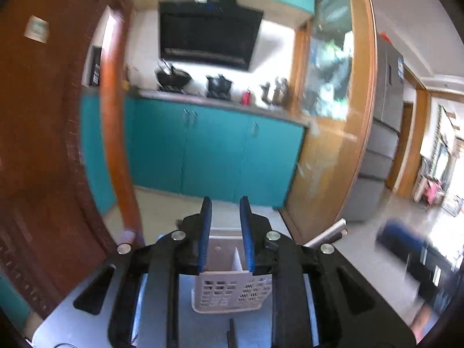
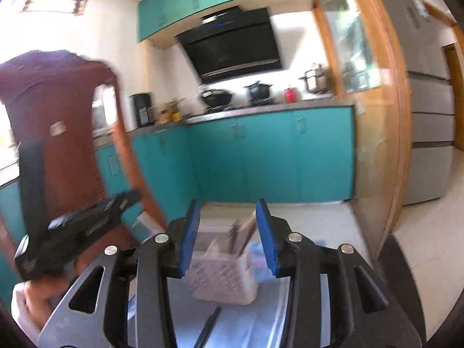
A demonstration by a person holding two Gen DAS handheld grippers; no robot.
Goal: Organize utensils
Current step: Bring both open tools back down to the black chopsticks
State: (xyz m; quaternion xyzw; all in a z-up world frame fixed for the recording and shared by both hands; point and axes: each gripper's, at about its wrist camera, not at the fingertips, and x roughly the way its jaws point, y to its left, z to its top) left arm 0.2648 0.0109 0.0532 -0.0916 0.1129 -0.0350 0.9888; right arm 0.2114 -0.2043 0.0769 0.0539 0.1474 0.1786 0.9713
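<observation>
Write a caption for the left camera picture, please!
Left gripper open above a white utensil basket, facing teal kitchen cabinets.

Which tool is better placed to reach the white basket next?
Probably the left tool: the basket sits just under its open fingers. The right tool is open too, but the basket appears farther ahead and blurred.

No text is proving readable in either view. Labels on the refrigerator [image 1: 390, 87], a pale sticker on the wooden chair back [image 1: 36, 29], a label on the black appliance on the counter [image 2: 142, 113] and markings on the left gripper [image 2: 95, 220] are showing only as blurred patches.
</observation>
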